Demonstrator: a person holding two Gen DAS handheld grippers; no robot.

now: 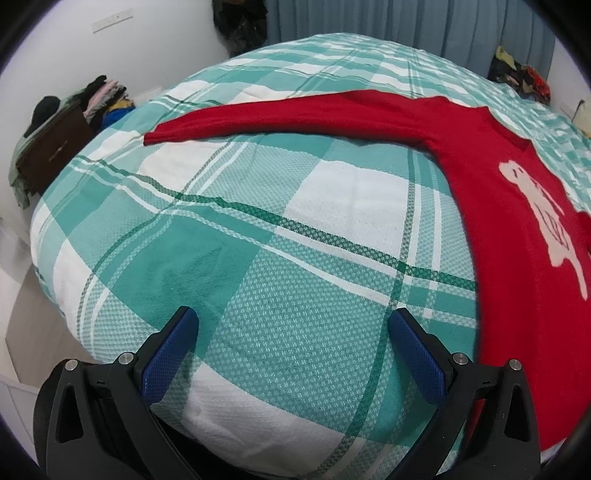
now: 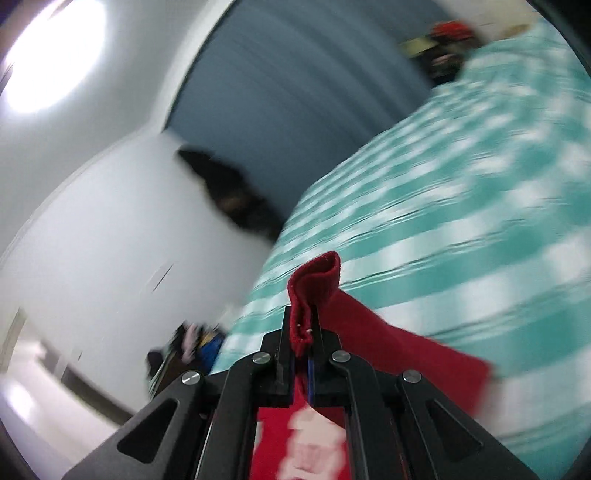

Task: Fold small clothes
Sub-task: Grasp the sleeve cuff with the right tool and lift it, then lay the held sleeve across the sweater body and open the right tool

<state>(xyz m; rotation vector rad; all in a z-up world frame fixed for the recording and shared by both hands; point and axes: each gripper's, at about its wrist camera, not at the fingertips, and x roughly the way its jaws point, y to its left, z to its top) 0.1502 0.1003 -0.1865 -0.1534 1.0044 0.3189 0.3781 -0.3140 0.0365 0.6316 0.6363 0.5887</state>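
A red knitted sweater with a pale figure on its chest [image 1: 517,206] lies spread on a bed covered with a teal-and-white checked woven blanket [image 1: 258,240]. In the left wrist view the sweater's body fills the 3 o'clock side of the frame. One long sleeve [image 1: 288,114] reaches flat across the blanket toward 10 o'clock, and its cuff [image 1: 155,136] ends near the bed's far-left edge.

The left claw [image 1: 293,325] sits at 6 o'clock, its two blue-padded fingers [image 1: 415,354] spread wide apart with only bare blanket between them. It holds nothing, and it is just beside the sweater's lower edge, which runs past its right finger.

The right wrist view is strongly blurred and tilted. Here the right claw [image 2: 306,332] is pressed closed on a fold of the sweater's red cloth, apparently a ribbed cuff [image 2: 316,280], which sticks up past the fingertips toward 12 o'clock. More red fabric drapes from the grip toward 4 o'clock over the blanket, and the pale chest figure [image 2: 314,446] shows between the claw's black arms at 6 o'clock.

Around the bed, a dark brown wooden cabinet [image 1: 55,147] stands at 9 o'clock with a heap of mixed clothes [image 1: 107,99] on top. Grey-blue curtains [image 1: 406,22] hang at 12 o'clock, and another pile of clothing [image 1: 521,77] lies at 2 o'clock.
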